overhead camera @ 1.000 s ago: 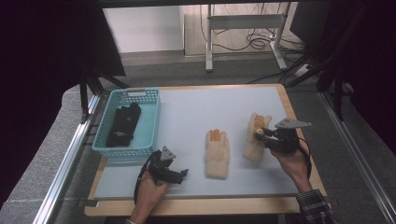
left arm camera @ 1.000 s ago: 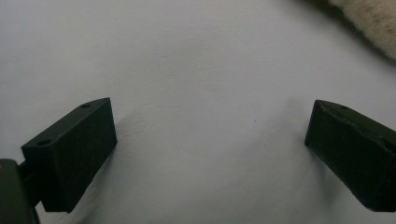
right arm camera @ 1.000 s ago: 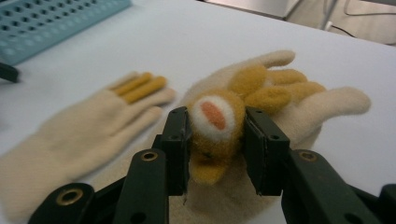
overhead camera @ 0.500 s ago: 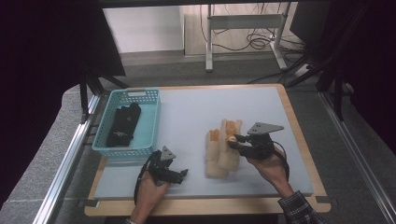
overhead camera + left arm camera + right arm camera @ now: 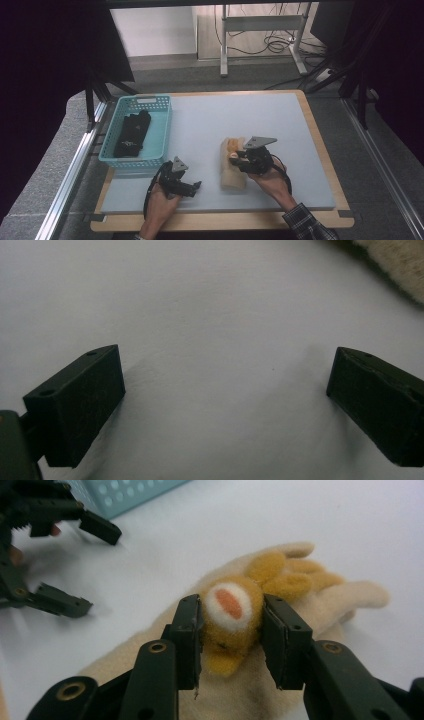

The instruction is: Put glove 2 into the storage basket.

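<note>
The left gripper (image 5: 192,186) rests wide open and empty on the tabletop (image 5: 210,120), at about eight o'clock from the gloves. Just right of it, the cream glove (image 5: 233,175) lies flat with its long axis running six to twelve o'clock. The right gripper (image 5: 231,625), much the nearer, is clamped on the second glove (image 5: 235,612), held directly over the cream one, so the placement looks close.
</note>
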Demonstrator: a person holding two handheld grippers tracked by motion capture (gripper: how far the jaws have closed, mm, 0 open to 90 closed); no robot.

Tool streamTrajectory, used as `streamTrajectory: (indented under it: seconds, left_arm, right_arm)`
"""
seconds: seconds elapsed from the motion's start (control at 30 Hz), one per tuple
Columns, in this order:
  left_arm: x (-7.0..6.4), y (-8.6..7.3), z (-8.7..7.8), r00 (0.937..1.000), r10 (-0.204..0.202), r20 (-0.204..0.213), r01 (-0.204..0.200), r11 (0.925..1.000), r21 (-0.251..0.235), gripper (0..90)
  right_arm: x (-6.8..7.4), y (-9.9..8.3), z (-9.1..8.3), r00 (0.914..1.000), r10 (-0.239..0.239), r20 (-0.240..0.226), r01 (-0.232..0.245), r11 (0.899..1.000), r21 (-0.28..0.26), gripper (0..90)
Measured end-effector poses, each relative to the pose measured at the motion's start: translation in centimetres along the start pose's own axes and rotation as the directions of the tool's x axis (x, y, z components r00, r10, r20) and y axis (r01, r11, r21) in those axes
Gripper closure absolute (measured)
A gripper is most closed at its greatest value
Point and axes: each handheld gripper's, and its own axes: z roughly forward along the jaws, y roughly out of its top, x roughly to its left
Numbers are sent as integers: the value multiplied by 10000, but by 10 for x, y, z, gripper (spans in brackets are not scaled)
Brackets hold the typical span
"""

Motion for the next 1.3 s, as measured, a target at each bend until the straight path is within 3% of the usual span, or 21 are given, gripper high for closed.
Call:
streamTrajectory:
  seconds: [0.23, 0.37, 0.5, 0.63, 0.87, 1.1, 1.3]
  left_arm:
    - [0, 0, 0, 10000, 0, 3, 0, 10000, 3, 21]
    - [0, 0, 0, 10000, -7, -4, 7, 10000, 3, 21]
    - [0, 0, 0, 10000, 8, -10, -8, 10000, 0, 21]
    - [0, 0, 0, 10000, -18, 5, 18, 10000, 5, 21]
    - [0, 0, 0, 10000, -20, 6, 20, 10000, 5, 21]
    - [0, 0, 0, 10000, -23, 7, 23, 10000, 5, 21]
    - [0, 0, 0, 10000, -22, 5, 22, 10000, 0, 21]
  right_arm:
    - [2, -9, 14, 10000, 81, -9, -81, 9997, 232, 502]
    - [3, -5, 6, 10000, 10, 18, -10, 10000, 30, 446]
    - [-2, -3, -5, 9999, -64, 160, 67, 9999, -143, 450]
    - [-7, -10, -13, 9995, -64, 324, 63, 10000, 20, 575]
    - [-16, -34, -25, 9985, 360, 406, -372, 9989, 281, 779]
    - [-16, -56, -27, 9981, 574, 212, -585, 9968, 547, 865]
    - [-6, -65, -20, 9992, 392, 4, -391, 9965, 743, 878]
